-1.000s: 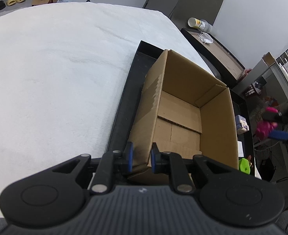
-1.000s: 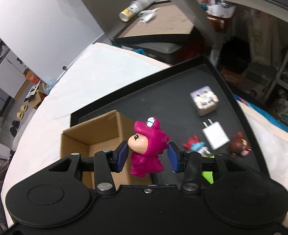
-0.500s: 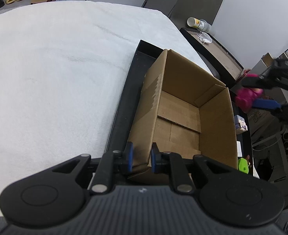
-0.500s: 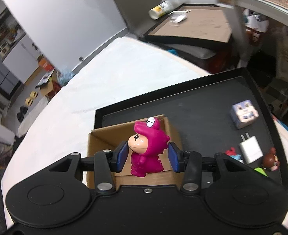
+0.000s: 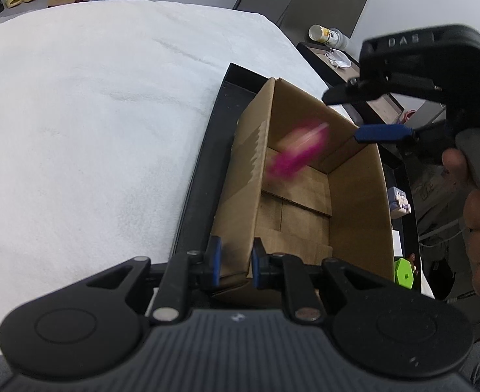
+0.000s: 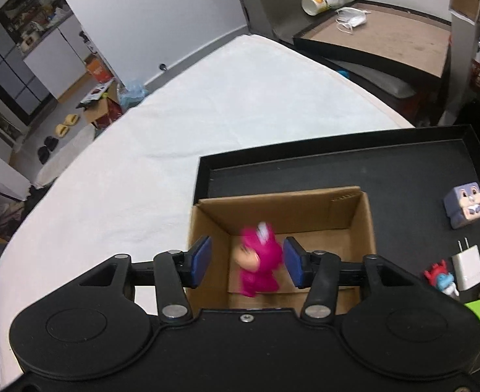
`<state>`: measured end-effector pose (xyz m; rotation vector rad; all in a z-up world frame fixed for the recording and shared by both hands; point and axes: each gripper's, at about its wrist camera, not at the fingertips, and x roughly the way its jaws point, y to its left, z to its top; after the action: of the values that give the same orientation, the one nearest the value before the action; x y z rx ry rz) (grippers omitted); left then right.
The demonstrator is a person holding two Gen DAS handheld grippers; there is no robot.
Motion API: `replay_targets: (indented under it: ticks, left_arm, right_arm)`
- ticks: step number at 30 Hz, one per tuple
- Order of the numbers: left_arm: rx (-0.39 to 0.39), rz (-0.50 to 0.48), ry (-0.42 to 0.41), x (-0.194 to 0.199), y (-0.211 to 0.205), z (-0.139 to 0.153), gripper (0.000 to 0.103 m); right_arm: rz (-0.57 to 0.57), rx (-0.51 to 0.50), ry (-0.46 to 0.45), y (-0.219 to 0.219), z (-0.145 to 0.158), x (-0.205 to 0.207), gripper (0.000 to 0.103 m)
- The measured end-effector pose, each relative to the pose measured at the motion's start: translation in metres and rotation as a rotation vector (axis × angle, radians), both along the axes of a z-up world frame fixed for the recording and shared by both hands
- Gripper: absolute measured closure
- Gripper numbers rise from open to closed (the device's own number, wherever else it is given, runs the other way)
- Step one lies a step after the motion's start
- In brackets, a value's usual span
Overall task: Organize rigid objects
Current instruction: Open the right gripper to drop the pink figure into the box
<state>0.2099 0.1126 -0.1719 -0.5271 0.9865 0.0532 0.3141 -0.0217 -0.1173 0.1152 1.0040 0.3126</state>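
My left gripper (image 5: 233,263) is clamped on the near wall of the cardboard box (image 5: 354,202) at the tray's (image 6: 370,150) left end. My right gripper (image 6: 246,263) is spreading, pads clear; the pink figure (image 6: 258,261) drops straight below into the box.

A white cloth (image 6: 227,104) covers the table. Beyond it stand pale grey walls (image 6: 148,9), white cabinets (image 6: 57,55) and a brown-topped side table (image 6: 383,39). Yellow slippers (image 6: 66,124) and black ones (image 6: 48,150) lie on the grey floor.
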Motion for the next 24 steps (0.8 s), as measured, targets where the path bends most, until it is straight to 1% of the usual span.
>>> replay_targets:
  ticks: [5, 11, 15, 20, 24]
  left_arm:
    - [0.004, -0.011, 0.004, 0.002, -0.001, 0.0, 0.086]
    - [0.024, -0.022, 0.007, 0.003, -0.003, 0.001, 0.087]
    - [0.027, -0.017, 0.015, 0.004, -0.004, 0.001, 0.086]
    - [0.056, -0.022, 0.016, 0.005, -0.009, 0.002, 0.087]
    - [0.062, -0.01, 0.023, 0.005, -0.01, 0.002, 0.087]
  right_arm:
    - [-0.025, 0.015, 0.019, -0.014, 0.001, -0.002, 0.053]
    - [-0.069, 0.015, 0.019, -0.046, 0.005, -0.011, 0.053]
    - [-0.103, 0.009, 0.009, -0.073, 0.01, -0.018, 0.045]
    - [-0.133, 0.006, -0.003, -0.105, 0.015, -0.026, 0.045]
    - [-0.145, -0.008, -0.008, -0.126, 0.016, -0.03, 0.037]
